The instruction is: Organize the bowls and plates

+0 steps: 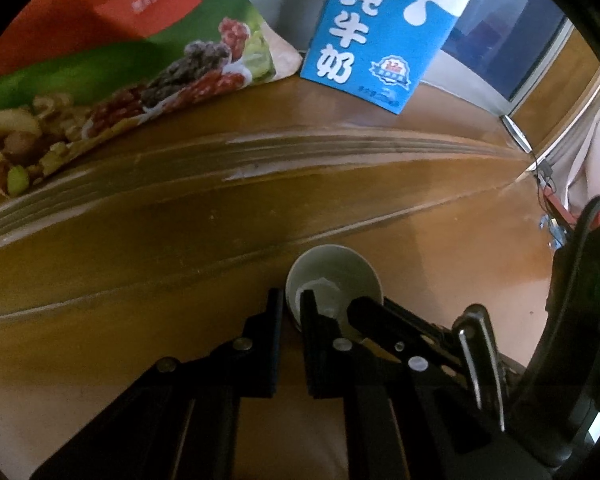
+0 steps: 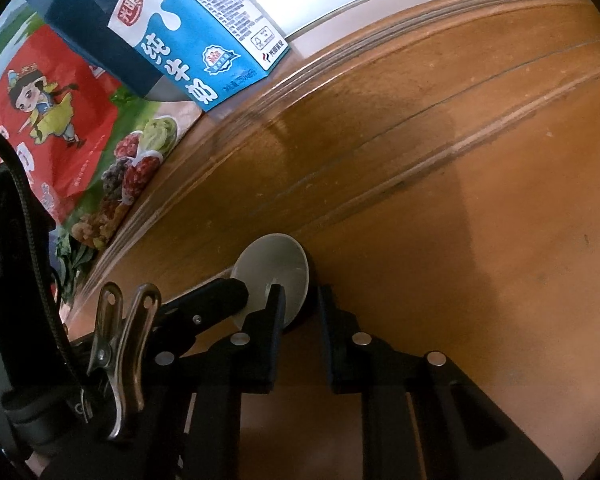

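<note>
A small white bowl [image 1: 332, 272] sits on the brown wooden table [image 1: 180, 220], low in the middle of both views. My left gripper [image 1: 291, 300] is shut on its near-left rim, one finger inside and one outside. A finger [image 1: 364, 308] of my right gripper reaches into the bowl from the right. In the right wrist view my right gripper [image 2: 300, 296] is shut on the wall of the bowl [image 2: 272, 260], with its left finger inside. The left gripper's finger [image 2: 220, 296] comes in from the left onto the rim.
A blue and white milk carton [image 1: 364, 36] [image 2: 196, 52] stands at the table's far side. A red and green snack bag [image 1: 112, 52] [image 2: 60, 120] lies beside it. Curved grooves cross the tabletop [image 2: 420, 160]. Cables [image 1: 548, 184] hang at the right edge.
</note>
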A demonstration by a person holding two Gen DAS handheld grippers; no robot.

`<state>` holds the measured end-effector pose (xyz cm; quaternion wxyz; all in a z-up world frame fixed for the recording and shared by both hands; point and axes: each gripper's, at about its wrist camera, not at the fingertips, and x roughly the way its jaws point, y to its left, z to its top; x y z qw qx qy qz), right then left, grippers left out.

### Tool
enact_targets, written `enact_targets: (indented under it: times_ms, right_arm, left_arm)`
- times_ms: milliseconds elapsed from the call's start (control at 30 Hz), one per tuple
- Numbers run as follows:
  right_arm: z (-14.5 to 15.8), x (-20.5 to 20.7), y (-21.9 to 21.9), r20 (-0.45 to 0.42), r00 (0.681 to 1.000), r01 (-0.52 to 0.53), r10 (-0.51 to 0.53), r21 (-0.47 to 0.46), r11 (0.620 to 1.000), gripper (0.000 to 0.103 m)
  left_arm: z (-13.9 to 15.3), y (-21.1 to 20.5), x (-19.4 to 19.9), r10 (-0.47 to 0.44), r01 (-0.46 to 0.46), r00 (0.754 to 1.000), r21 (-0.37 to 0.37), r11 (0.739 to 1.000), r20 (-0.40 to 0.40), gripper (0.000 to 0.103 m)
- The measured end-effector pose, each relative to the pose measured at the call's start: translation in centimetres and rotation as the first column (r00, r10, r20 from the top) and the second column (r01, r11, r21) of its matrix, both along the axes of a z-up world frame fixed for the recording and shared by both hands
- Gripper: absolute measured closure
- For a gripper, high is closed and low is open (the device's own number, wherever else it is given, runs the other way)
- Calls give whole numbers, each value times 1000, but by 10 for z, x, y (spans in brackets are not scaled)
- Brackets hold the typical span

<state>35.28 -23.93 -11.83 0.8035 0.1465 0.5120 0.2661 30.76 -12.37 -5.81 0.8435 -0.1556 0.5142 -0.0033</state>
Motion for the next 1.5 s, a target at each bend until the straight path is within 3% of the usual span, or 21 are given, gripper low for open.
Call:
enact_targets:
  times_ms: [733, 1500]
  right_arm:
    - [35, -40, 16, 37, 999, -2, 2, 8, 1000, 84]
    - [50, -98, 25, 47, 997, -54, 53, 27, 998, 84]
  left_arm:
    - [37, 2, -52, 12, -12, 998, -5, 1000, 57, 96]
    - [51, 9, -113, 63, -63, 995, -1, 998, 80, 96]
